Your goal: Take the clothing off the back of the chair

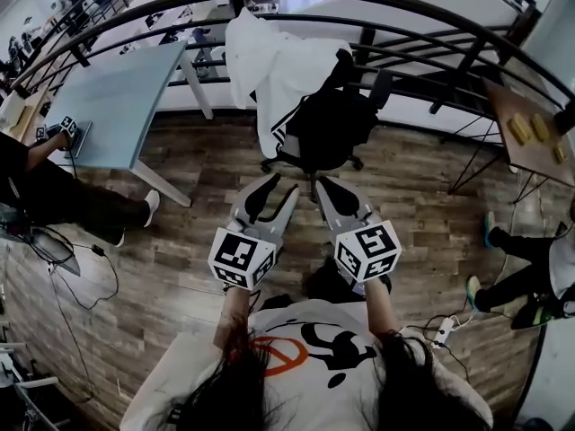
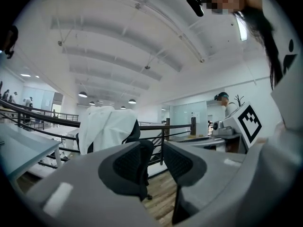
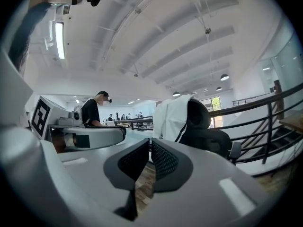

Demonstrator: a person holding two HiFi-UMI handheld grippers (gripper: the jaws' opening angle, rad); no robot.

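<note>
A white garment hangs over the back of a black office chair that stands by the railing. Both grippers point level at the chair from a short way off, and neither touches it. My left gripper is open with a narrow gap and nothing between its jaws. My right gripper is shut and empty. In the left gripper view the garment shows above the left gripper. In the right gripper view the garment and chair lie beyond the right gripper.
A curved black railing runs just behind the chair. A grey-blue table stands to the left, with a seated person beside it. A wooden table and another person are at the right. Cables lie on the wood floor.
</note>
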